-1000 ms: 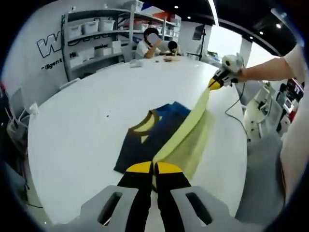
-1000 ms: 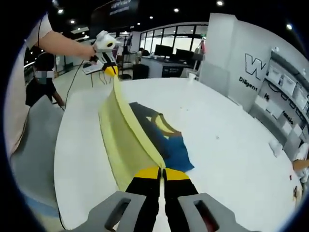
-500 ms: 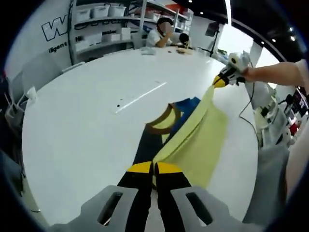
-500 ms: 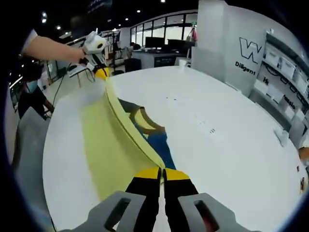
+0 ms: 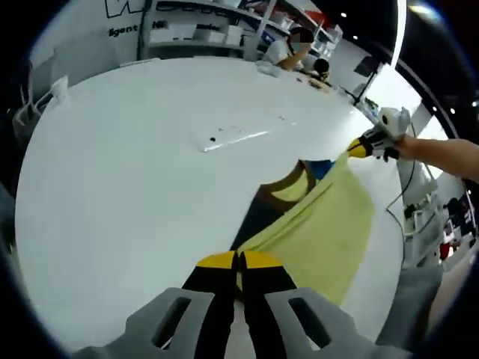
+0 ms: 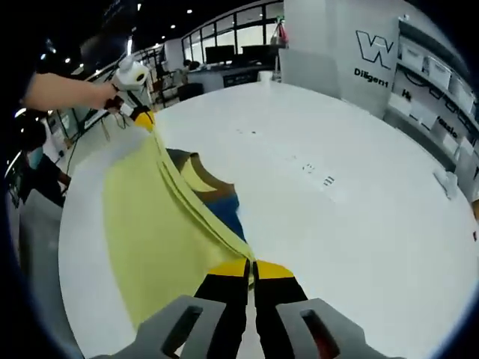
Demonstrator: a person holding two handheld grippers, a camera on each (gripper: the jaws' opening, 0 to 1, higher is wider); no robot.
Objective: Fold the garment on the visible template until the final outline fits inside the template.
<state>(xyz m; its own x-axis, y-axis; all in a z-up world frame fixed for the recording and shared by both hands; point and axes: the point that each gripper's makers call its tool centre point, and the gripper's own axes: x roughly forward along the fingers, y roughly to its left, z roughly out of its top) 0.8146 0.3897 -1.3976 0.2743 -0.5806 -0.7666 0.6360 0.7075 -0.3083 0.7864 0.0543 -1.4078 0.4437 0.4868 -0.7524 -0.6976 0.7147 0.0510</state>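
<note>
Two hand-held grippers have a yellow garment [image 5: 322, 232] pulled taut by one edge, so it hangs partly lifted over a dark blue garment [image 6: 218, 206] lying flat on the white bench [image 5: 135, 172]. Left hand-held gripper [image 5: 238, 259] is clamped on one end of that edge and right hand-held gripper [image 6: 251, 268] is pinching the other. Shelves with bins [image 5: 202, 30] stand beyond the bench.
</note>
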